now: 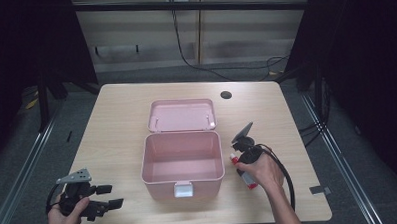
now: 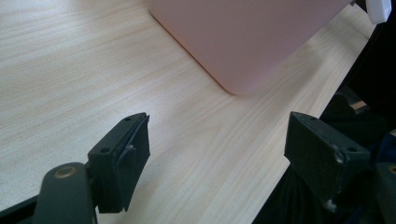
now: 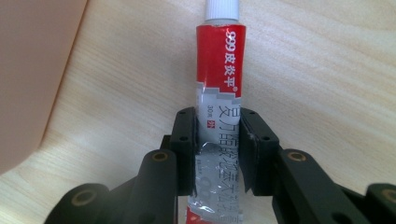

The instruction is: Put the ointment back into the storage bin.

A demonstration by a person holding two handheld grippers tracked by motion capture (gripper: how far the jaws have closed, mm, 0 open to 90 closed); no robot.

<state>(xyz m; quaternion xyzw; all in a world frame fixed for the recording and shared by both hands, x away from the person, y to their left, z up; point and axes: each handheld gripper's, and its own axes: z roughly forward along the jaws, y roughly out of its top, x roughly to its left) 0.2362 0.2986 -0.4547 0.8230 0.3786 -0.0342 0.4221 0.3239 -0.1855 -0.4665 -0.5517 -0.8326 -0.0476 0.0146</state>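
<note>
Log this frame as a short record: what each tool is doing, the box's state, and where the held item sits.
right tool: shut on the red-and-white tube, jaws clamped on its lower half
tube position: to the right of the pink box, white cap pointing away from the tool
left tool: open, nothing between the jaws, near the table's front left corner
pink box: open, lid folded back, inside looks empty
box latch: white, on the front wall
table: light wood grain
</note>
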